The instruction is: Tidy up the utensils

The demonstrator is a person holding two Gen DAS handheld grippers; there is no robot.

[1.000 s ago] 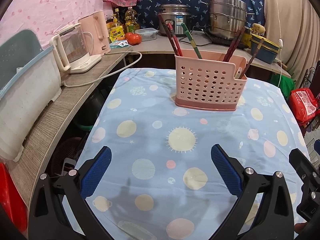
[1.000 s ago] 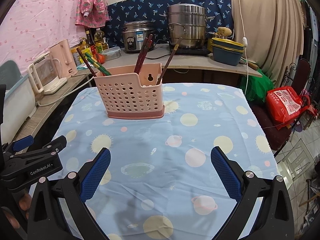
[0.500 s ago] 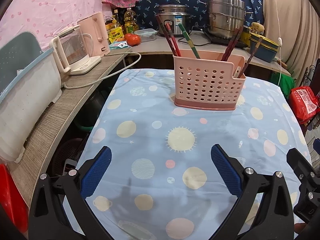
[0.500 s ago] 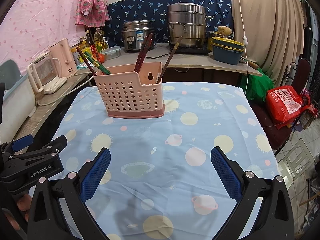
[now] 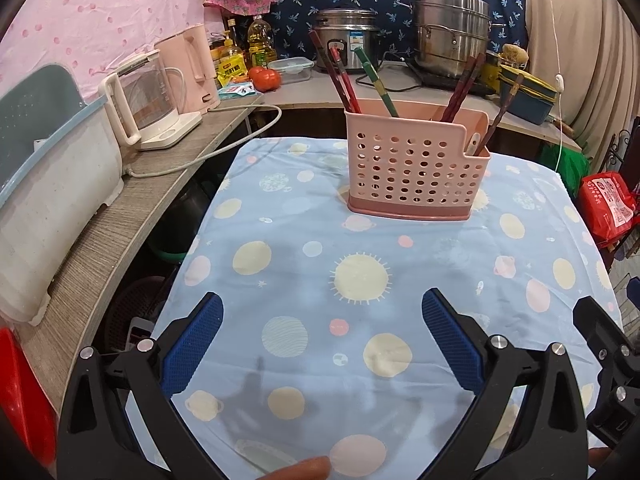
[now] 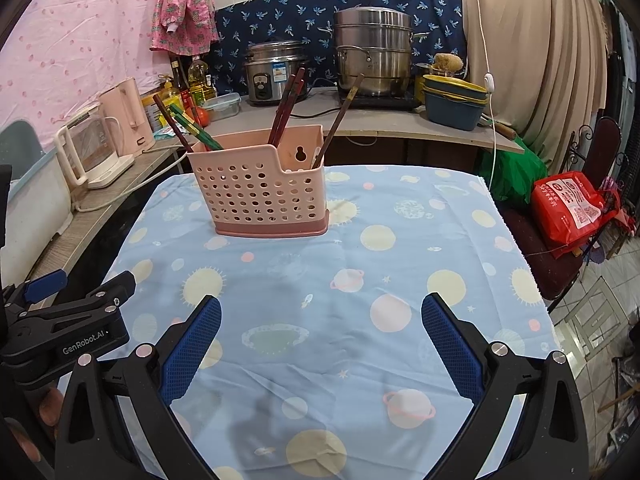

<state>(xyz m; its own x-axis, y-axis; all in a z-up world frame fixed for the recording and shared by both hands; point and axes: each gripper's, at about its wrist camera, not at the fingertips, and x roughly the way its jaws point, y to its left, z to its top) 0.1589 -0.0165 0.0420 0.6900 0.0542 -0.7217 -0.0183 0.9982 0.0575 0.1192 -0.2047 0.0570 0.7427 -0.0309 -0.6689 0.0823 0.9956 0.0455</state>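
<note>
A pink perforated utensil holder [image 5: 416, 168] stands upright on the far half of the table; it also shows in the right wrist view [image 6: 262, 192]. Several dark red and green chopsticks [image 5: 344, 76] stick up out of it, leaning left and right, and also show in the right wrist view [image 6: 286, 104]. My left gripper [image 5: 322, 340] is open and empty, low over the near table. My right gripper [image 6: 320, 340] is open and empty too, beside the left one, which shows at the left edge of the right wrist view [image 6: 68, 320].
The table wears a blue planet-print cloth [image 5: 360, 280]. A counter runs along the left and back with a glass kettle [image 5: 144, 108], a white bin [image 5: 48, 184], a rice cooker [image 6: 274, 72] and a steel pot [image 6: 372, 56]. A red bag [image 6: 572, 208] lies on a chair at right.
Both grippers stay open and nearly still. The left wrist view has drifted slightly, so the holder sits a touch lower and nearer the middle.
</note>
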